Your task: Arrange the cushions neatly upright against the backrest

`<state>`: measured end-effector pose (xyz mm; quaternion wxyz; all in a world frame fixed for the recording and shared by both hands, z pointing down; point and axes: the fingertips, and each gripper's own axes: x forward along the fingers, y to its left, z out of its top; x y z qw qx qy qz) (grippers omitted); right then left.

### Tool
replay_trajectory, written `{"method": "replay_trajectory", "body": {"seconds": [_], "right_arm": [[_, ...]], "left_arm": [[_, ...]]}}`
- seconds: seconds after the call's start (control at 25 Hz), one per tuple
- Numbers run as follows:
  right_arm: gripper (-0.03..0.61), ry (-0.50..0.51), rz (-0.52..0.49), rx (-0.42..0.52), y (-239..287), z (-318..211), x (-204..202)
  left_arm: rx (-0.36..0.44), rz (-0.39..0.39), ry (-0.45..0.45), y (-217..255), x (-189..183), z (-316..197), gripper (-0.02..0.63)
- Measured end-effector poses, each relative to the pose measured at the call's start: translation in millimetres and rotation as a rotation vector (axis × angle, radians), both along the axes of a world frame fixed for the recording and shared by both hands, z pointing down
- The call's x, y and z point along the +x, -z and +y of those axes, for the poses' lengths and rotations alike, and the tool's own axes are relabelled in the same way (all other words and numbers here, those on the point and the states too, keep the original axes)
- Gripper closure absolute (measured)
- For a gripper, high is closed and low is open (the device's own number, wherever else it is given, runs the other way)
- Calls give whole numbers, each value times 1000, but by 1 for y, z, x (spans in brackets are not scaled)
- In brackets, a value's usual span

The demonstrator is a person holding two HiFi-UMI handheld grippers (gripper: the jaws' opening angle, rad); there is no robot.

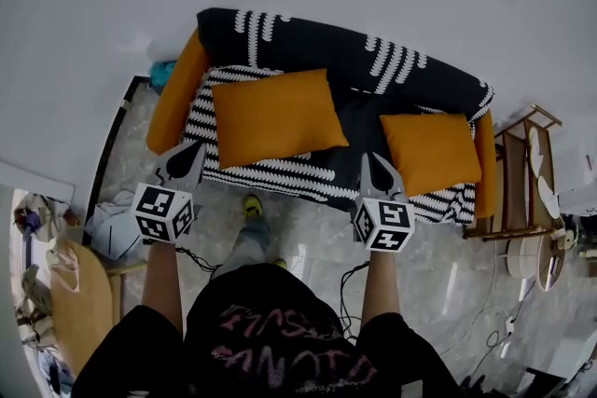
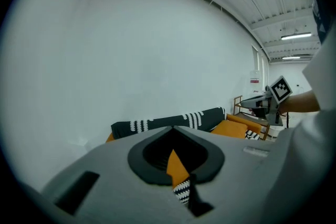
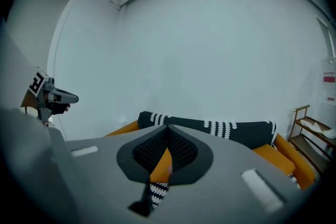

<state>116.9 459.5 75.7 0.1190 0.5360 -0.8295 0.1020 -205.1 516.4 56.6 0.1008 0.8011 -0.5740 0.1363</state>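
Note:
A sofa with orange arms and a black cover with white marks [image 1: 345, 56] stands against the white wall. Two orange cushions lie on its seat: a large one [image 1: 275, 116] at the left, leaning back a little, and a smaller one [image 1: 431, 151] at the right. My left gripper [image 1: 189, 158] hovers at the seat's front edge, just below the large cushion, shut and empty. My right gripper [image 1: 379, 168] hangs before the small cushion, also shut with nothing in it. In the left gripper view the shut gripper [image 2: 172, 128] points at the sofa [image 2: 157, 124]. The right gripper [image 3: 167, 127] does the same.
A wooden side shelf [image 1: 522, 172] stands against the sofa's right arm. A round wooden table [image 1: 79, 303] with bags on it sits at the lower left. Cables [image 1: 350, 280] trail over the tiled floor. The person's foot [image 1: 252, 205] is close to the sofa's front.

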Motion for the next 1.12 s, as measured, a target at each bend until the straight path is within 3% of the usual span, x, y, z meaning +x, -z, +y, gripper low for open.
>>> {"method": "replay_trajectory", "body": {"seconds": [0.24,0.6,1.12], "right_arm": [[571,-25,35,-40,-16,-61,-13],[571,-47,78,-125,-43,-161,-56],[571,-14,142,-250,-94,-216,-100]], "left_arm": [[-51,35,-14,-27,-18,-66,611],[-152,32,-10,-79,-78,-163,611],[-253,107,26,-134,-127,-213,611]]}}
